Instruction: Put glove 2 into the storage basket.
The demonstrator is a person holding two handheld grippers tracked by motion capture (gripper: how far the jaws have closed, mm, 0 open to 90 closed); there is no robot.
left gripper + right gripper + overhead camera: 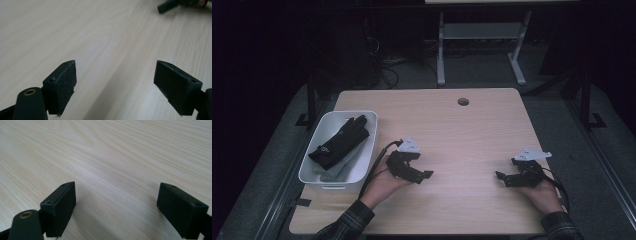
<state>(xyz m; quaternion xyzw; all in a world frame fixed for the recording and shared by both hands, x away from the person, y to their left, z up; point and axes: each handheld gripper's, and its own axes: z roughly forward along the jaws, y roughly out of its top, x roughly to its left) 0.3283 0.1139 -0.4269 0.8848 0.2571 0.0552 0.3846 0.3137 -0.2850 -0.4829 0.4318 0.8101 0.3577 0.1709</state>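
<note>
We are holding both grippers low over the pale wooden table (462, 135), each with jaws spread wide and gripping nothing. The black fabric gloves (339, 140) are lying in the white plastic bin (307, 170) at the table's left edge, on top of grey cloth (339, 167), their long axis running diagonally from near-left to far-right. Our left gripper (424, 175) is sitting just right of the bin, so it is much the nearer; our right gripper (502, 177) is resting well apart, across the table.
</note>
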